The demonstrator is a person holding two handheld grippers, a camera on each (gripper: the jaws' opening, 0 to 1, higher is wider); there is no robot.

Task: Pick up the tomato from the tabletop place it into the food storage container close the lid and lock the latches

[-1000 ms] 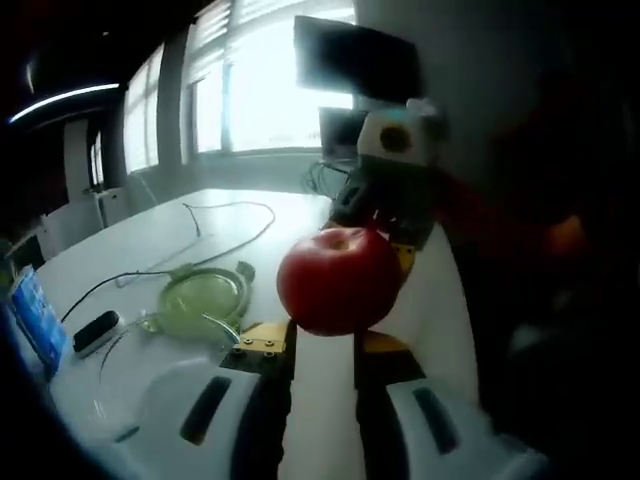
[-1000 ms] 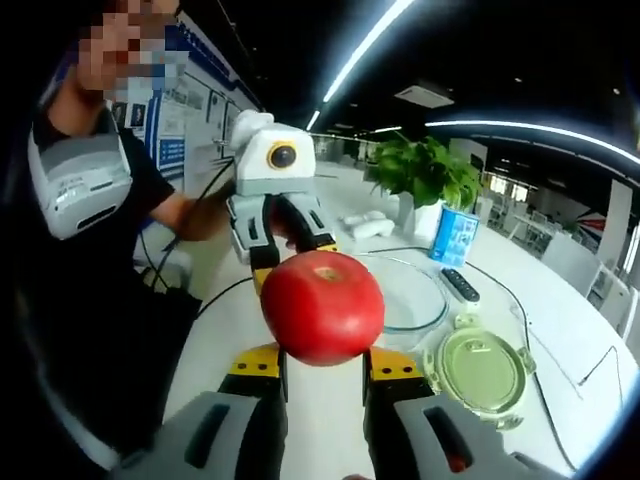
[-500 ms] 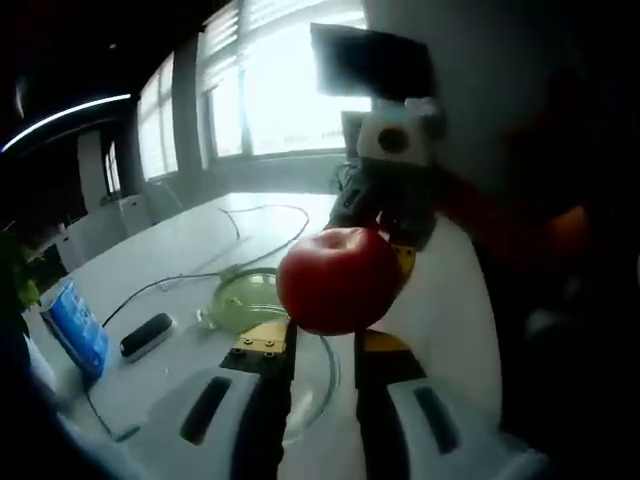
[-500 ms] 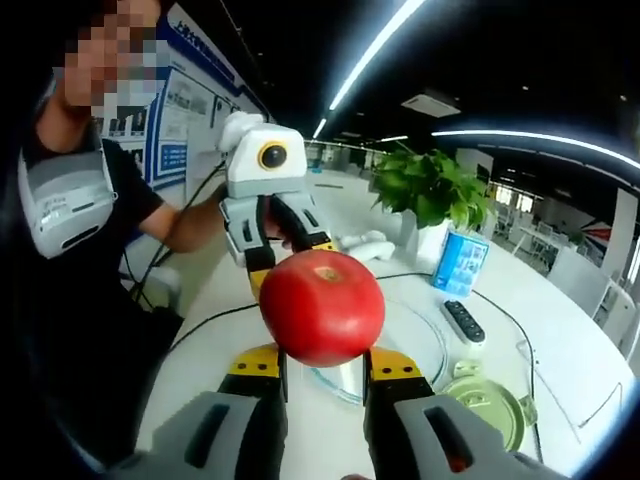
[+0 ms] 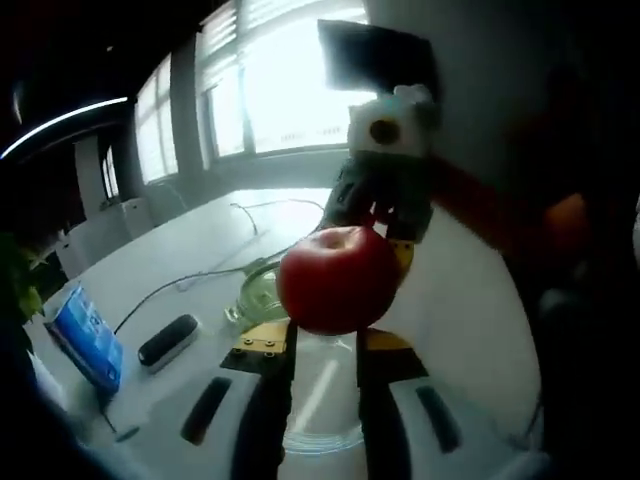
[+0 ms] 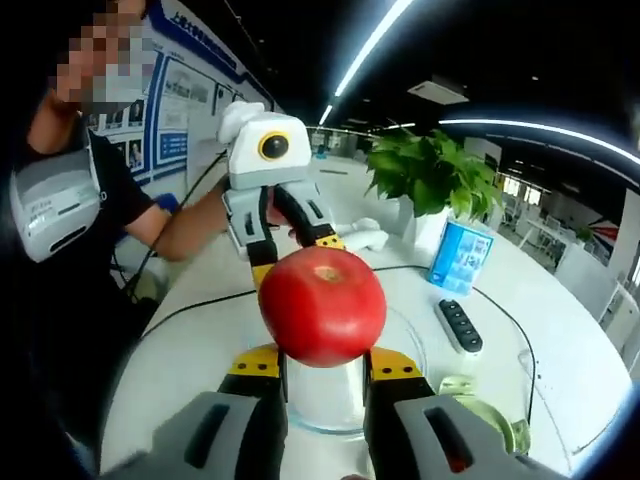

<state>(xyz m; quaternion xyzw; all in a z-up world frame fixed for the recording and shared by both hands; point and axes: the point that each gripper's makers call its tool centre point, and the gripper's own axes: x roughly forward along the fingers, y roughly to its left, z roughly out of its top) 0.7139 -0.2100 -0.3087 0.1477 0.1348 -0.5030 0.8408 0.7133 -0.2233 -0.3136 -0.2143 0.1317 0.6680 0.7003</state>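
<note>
I see both my left gripper [image 5: 322, 338] and right gripper [image 6: 324, 362] clamped on the tomato [image 6: 322, 305], glass container [image 6: 400, 350] at 6 o'clock beneath.

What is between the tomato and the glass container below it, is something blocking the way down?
Nothing visible blocks it. The tomato is held above the table by both grippers, and the clear container sits open underneath. Its green lid lies on the table beside it, not over the opening.
</note>
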